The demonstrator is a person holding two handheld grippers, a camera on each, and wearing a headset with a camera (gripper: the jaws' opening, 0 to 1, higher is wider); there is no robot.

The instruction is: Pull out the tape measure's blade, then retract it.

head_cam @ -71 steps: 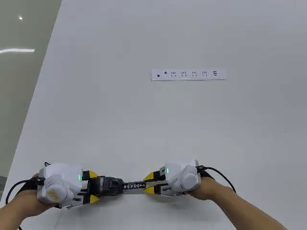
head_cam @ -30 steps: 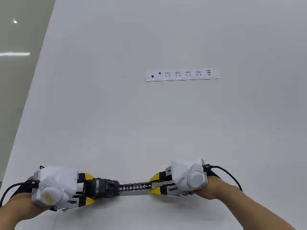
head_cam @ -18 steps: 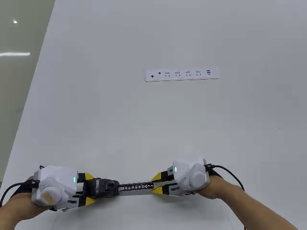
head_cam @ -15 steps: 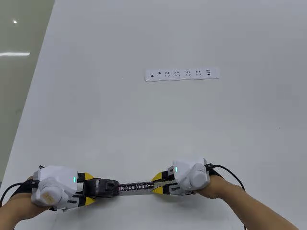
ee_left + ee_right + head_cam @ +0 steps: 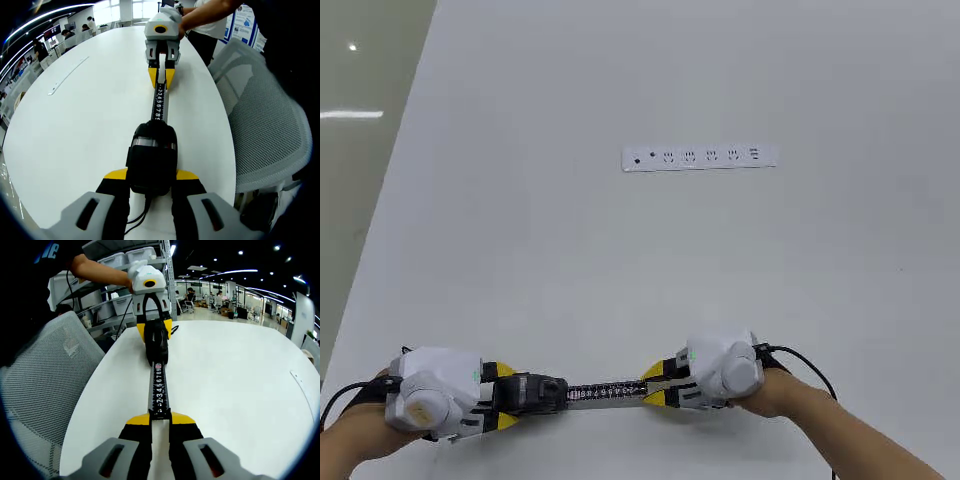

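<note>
White table (image 5: 620,250), with a power strip (image 5: 699,157) lying flat across it. The tape measure case (image 5: 533,392), black, sits well to the near side of the power strip and left of its left end. It is pinched between the yellow-tipped jaws of the left gripper (image 5: 152,175). The blade (image 5: 605,390) is drawn out of the case, numbers up, and runs rightward to a point nearer the person than the strip's left end. The right gripper (image 5: 160,418) has its jaws pressed together on the blade's end. The hook is hidden between them, probably clamped there.
</note>
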